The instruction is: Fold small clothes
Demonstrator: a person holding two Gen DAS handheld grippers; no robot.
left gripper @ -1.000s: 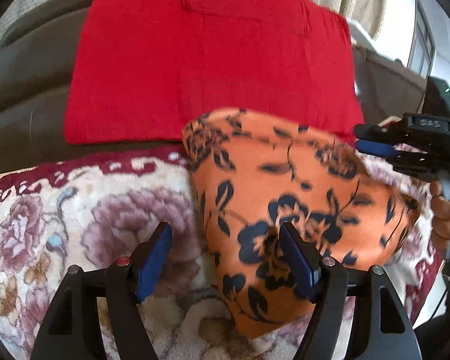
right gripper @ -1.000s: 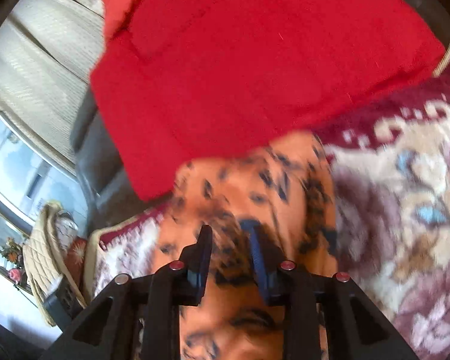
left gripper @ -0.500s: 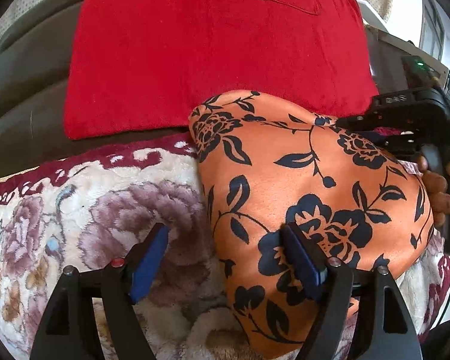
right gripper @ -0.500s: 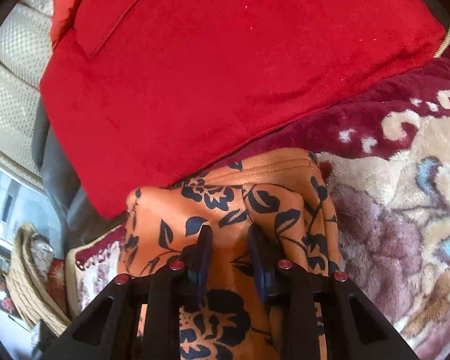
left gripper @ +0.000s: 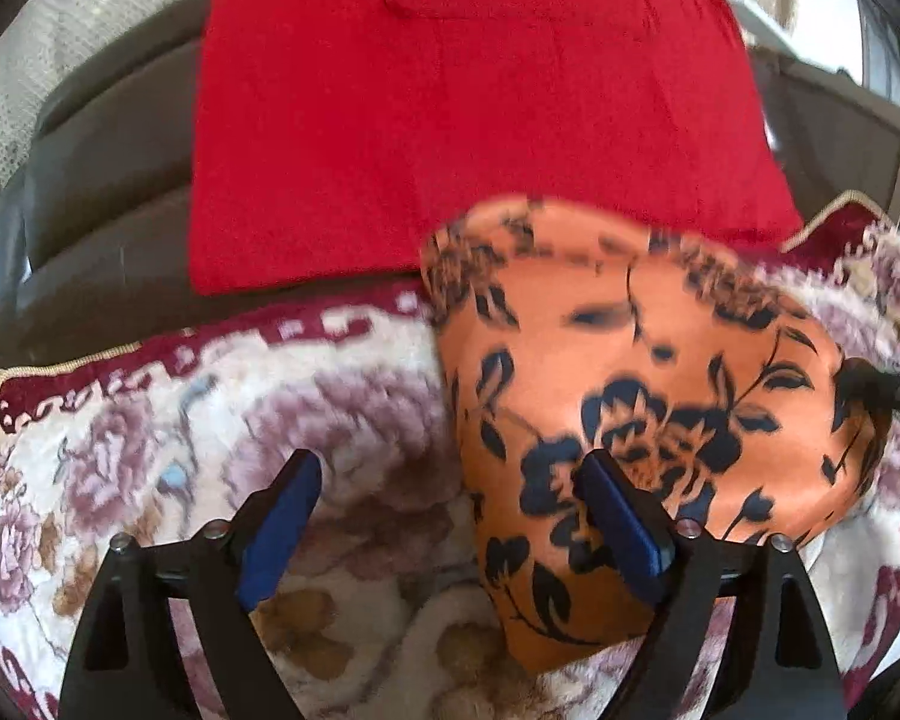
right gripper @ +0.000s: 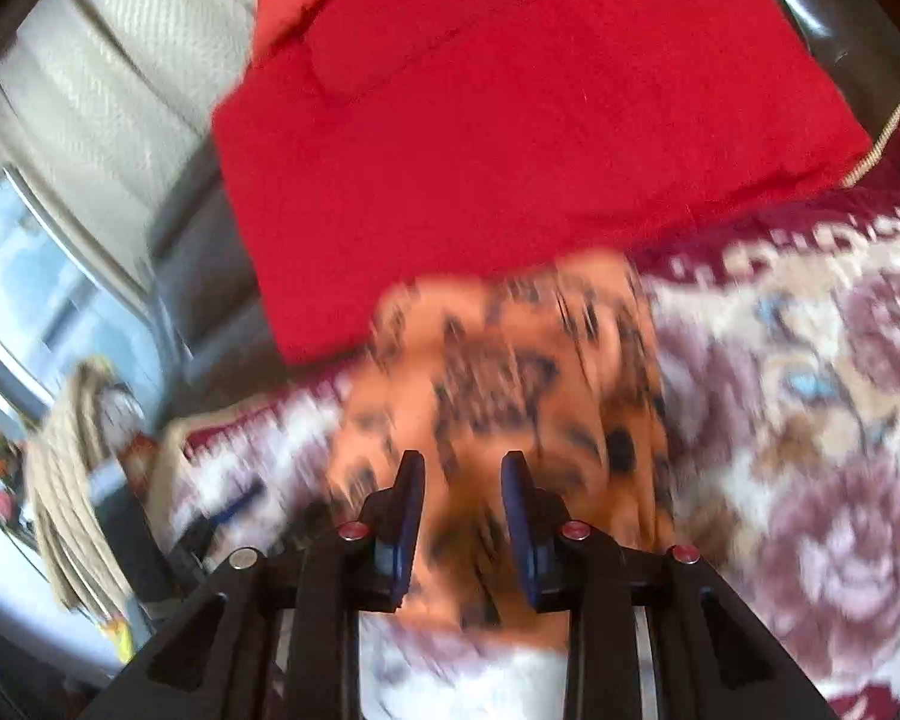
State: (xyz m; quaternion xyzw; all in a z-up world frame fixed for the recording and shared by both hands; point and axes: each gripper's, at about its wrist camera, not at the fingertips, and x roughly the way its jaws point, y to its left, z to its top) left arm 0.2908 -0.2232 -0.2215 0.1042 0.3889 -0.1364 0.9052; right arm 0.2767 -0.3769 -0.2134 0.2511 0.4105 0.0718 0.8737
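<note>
An orange garment with a dark floral print (left gripper: 642, 372) lies folded and puffed up on the floral blanket (left gripper: 222, 420). My left gripper (left gripper: 450, 510) hovers over the garment's near left edge, and its jaws are opening. The right finger is above the cloth, the left finger above the blanket, and nothing is pinched. In the blurred right wrist view my right gripper (right gripper: 462, 480) holds its jaws narrowly apart over the same garment (right gripper: 510, 372). The cloth lies beneath them and is not pinched. One dark fingertip (left gripper: 882, 387) of it shows at the garment's right corner.
A folded red garment (left gripper: 462, 120) lies behind the orange one on a dark sofa seat (left gripper: 108, 180). Pale curtains (right gripper: 126, 78) hang behind. A window and a draped chair (right gripper: 72, 456) are on the left in the right wrist view.
My left gripper's jaws have spread wider beside the orange garment. My right gripper has slid from the garment's far right edge to its right corner. The garment has kept its place.
</note>
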